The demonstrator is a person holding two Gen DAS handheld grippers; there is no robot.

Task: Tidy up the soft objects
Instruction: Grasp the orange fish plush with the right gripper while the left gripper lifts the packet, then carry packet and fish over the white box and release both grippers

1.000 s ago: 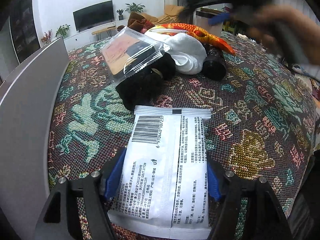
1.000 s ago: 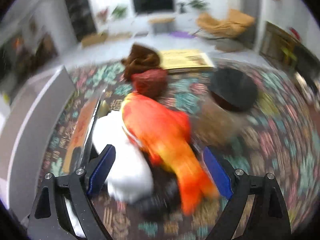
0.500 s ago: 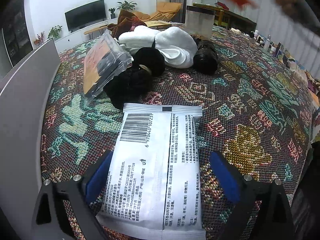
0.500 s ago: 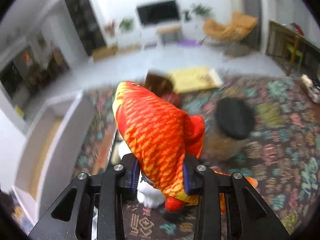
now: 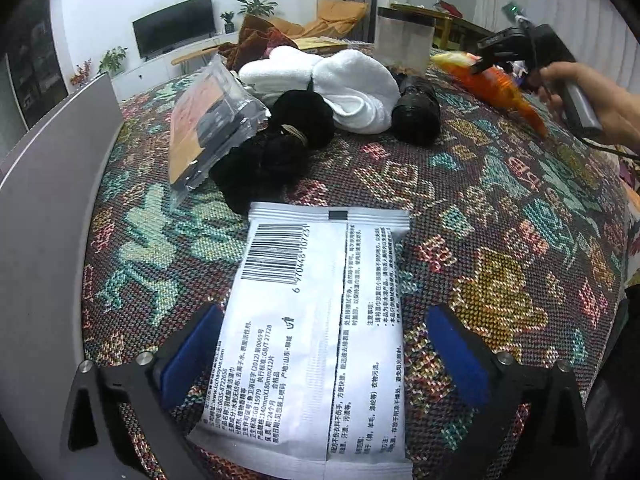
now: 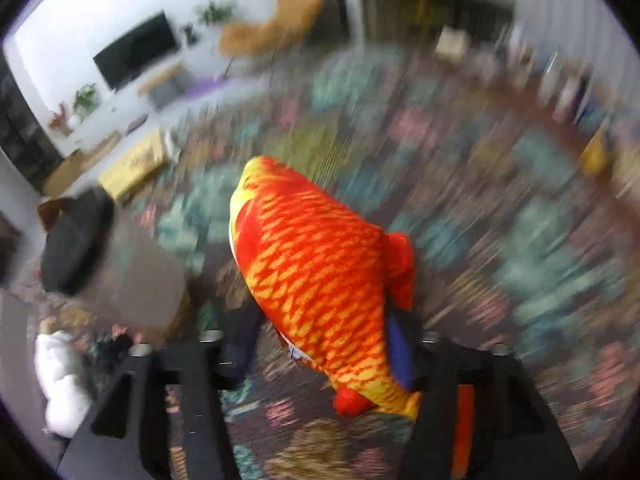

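Right tongs [image 6: 320, 344] clamp plush fish [image 6: 320, 272] midbody, likely to carry it clear of pile; left tongs [image 5: 320, 354] gape around white pouch [image 5: 316, 332] lying flat on table [image 5: 500, 208], ungripped.

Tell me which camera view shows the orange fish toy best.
The right wrist view: the orange fish toy fills the centre, sharp, pinched in the right gripper. The left wrist view shows it only small and blurred at far right.
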